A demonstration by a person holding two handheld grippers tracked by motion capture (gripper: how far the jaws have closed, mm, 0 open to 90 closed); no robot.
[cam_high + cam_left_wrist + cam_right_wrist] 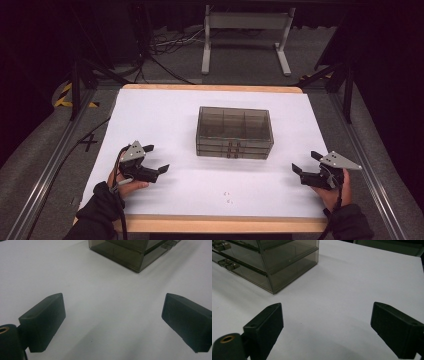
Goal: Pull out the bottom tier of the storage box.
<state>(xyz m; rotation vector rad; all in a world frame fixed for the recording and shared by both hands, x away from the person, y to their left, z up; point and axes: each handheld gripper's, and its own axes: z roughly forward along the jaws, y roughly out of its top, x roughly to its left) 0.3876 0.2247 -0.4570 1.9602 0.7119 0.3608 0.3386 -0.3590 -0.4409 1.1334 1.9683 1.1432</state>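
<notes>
A smoky transparent plastic organiser box [234,132] with latches on its front stands shut at the middle of the white table [165,115]. My left gripper [156,158] rests near the front left, open, nothing between its jaws. In the left gripper view the box corner [135,252] lies ahead and to the right of the open gripper [113,315]. My right gripper [307,162] is at the front right, open and empty. The right gripper view shows the box [269,262] ahead at upper left of that gripper [327,325].
Two tiny pale specks [227,197] lie on the table near the front edge between the hands. A wooden rim [215,224] borders the table. Metal rails [45,170] run along both sides, and a white stand [245,35] with cables sits on the floor behind.
</notes>
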